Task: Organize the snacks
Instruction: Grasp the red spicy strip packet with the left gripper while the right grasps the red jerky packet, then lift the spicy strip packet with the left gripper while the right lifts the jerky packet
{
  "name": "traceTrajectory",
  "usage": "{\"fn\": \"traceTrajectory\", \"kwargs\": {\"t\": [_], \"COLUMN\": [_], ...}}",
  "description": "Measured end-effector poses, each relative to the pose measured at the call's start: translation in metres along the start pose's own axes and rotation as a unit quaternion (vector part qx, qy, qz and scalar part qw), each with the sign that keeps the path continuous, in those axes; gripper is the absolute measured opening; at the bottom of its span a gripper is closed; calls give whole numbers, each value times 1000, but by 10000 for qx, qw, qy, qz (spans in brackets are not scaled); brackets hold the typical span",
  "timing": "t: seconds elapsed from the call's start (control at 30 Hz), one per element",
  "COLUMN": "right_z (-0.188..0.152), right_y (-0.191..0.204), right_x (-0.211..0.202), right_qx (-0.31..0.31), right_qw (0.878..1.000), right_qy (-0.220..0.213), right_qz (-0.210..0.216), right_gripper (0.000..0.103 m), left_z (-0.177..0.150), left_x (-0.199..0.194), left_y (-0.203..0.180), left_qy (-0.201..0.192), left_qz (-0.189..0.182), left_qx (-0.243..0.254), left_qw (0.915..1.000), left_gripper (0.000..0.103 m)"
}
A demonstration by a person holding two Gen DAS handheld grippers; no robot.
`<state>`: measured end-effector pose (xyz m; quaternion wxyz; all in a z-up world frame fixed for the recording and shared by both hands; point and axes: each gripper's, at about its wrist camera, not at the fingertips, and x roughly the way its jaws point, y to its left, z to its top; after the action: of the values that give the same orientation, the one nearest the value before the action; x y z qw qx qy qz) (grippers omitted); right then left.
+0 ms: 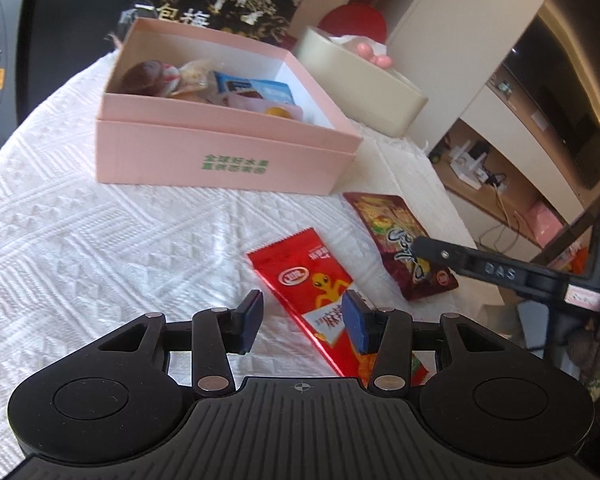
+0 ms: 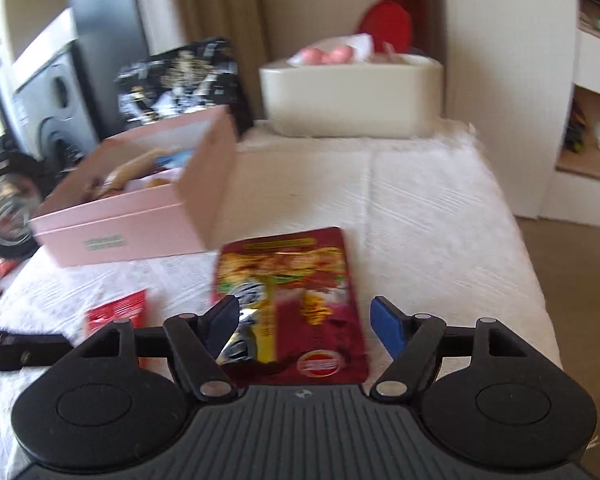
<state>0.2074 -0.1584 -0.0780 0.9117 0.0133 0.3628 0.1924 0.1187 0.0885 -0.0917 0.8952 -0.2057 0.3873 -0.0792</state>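
Here the left gripper (image 1: 304,316) is hovering with its jaws partly apart over the bright red packet (image 1: 312,284), which is lying flat just ahead of and beneath its pads, nothing pinched. The right gripper (image 2: 306,326) is standing wide over the dark red pouch (image 2: 296,300), which is lying between its fingers and untouched. The pink box (image 1: 228,160) is sitting well ahead, already holding several snacks. The likely trouble: both packs are flat and glossy, so pads closing from above could skid, or snag the white cloth (image 1: 80,220) instead.
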Motion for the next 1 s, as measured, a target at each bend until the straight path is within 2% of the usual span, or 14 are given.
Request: {"fn": "traceTrajectory", "kwargs": {"t": [0.1,0.13,0.17,0.3,0.4,0.47,0.53,0.6,0.7,0.87,0.93,1.0], "right_z": [3,3,3,-2,-3,-5,-10,-18,-30,-45,-47,-46], "right_y": [1,4,8,27,29,27,27,29,33,48,48,42], "right_x": [16,19,21,31,27,19,10,1,-12,-30,-35,-37], "right_qx": [184,174,109,-533,-638,-639,-742,-890,-979,-1082,-1193,-1190], "right_qw": [9993,9994,9995,9981,9974,9976,9969,9957,9948,9927,9924,9928], "right_qy": [260,246,235,289,280,244,249,243,272,309,135,-68], "right_qz": [190,190,186,-115,-157,-52,-29,-60,0,428,273,-135], "right_gripper": [78,85,90,95,91,84,82,75,74,74,74,74], "left_z": [0,0,0,-1,-1,-1,0,3,13,31,31,24], "left_x": [4,5,6,5,3,3,4,8,19,34,30,23], "left_y": [-4,-5,-7,-6,-5,-5,-5,-5,-7,-21,-32,-47], "left_qy": [32,41,53,74,72,75,82,92,50,-90,-165,-196], "left_qz": [-12,-10,2,31,35,27,7,-39,-129,-213,-134,64], "left_qx": [32,44,57,55,25,19,-4,-47,-61,153,392,857], "left_qw": [10000,10000,10000,10000,10000,10000,10000,9999,9999,9996,9990,9961], "left_gripper": [49,49,49,49,49,49,49,49,49,49,49,49]}}
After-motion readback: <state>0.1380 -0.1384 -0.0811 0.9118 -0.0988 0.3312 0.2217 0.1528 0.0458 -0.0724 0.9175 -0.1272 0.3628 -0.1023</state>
